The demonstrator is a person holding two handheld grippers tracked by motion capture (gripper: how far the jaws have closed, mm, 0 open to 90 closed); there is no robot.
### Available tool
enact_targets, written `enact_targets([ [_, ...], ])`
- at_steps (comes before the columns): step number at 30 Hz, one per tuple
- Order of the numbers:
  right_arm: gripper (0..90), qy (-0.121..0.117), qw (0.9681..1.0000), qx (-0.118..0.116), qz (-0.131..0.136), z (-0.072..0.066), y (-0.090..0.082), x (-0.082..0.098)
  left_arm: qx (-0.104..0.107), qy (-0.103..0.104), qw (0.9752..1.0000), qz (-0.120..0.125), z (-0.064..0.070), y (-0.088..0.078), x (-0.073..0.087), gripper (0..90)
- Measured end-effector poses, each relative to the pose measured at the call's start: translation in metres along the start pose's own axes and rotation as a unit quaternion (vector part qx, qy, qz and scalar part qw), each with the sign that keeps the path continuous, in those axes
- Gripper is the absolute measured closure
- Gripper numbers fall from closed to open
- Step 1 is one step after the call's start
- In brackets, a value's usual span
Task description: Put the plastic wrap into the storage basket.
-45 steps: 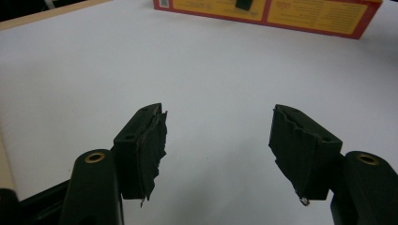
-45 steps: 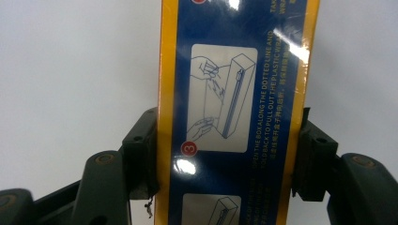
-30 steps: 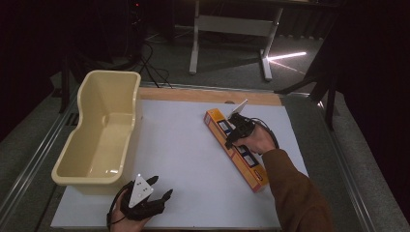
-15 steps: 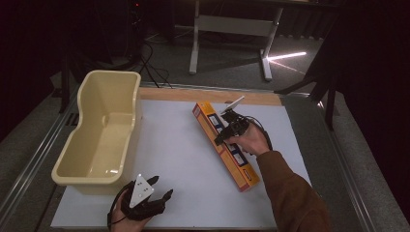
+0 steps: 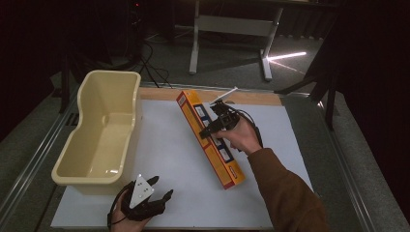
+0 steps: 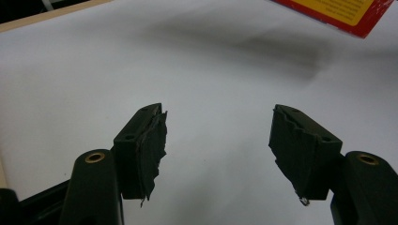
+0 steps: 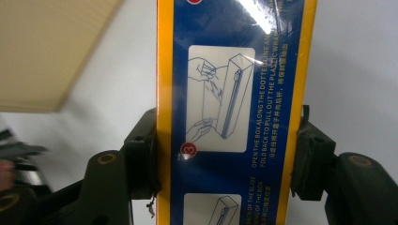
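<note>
R gripper (image 5: 213, 129) jaws clamped on long glossy orange-and-blue cardboard box (image 5: 209, 138), tilted toward 11 o'clock. L gripper (image 5: 145, 200) jaws apart, nothing between. Smooth cream plastic tub (image 5: 104, 130) at 9 o'clock on matte white sheet (image 5: 164, 150).

One long yellow box (image 5: 211, 140), one cream tub (image 5: 99, 135), one white sheet (image 5: 164, 154), two claws.

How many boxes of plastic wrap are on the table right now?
1. The long orange wrap box is clamped across its width in the right gripper, over the middle of the white mat, right of the cream tub. None seen inside the tub.
</note>
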State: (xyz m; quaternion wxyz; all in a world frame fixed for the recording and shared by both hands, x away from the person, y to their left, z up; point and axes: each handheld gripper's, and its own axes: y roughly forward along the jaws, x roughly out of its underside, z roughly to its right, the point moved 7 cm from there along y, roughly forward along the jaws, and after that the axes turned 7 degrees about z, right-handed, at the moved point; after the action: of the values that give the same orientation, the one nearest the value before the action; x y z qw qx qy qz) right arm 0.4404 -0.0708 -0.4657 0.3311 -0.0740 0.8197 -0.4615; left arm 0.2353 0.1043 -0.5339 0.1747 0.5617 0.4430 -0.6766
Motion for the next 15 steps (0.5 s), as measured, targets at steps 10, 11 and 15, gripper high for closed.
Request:
enact_targets([
  [10,39.1,0.013,0.9989,-0.039,0.022,-0.029,0.003,-0.019,0.001,0.001,1.0,0.002,0.002,0.0,0.0,36.0],
  [11,39.1,0.018,0.9985,-0.046,0.024,-0.032,0.004,-0.021,0.002,0.002,1.0,0.001,0.002,0.0,0.0,36.0],
  [15,39.1,0.026,0.9974,-0.061,0.028,-0.039,0.006,-0.029,0.003,0.002,1.0,0.002,0.002,0.0,0.0,36.0],
])
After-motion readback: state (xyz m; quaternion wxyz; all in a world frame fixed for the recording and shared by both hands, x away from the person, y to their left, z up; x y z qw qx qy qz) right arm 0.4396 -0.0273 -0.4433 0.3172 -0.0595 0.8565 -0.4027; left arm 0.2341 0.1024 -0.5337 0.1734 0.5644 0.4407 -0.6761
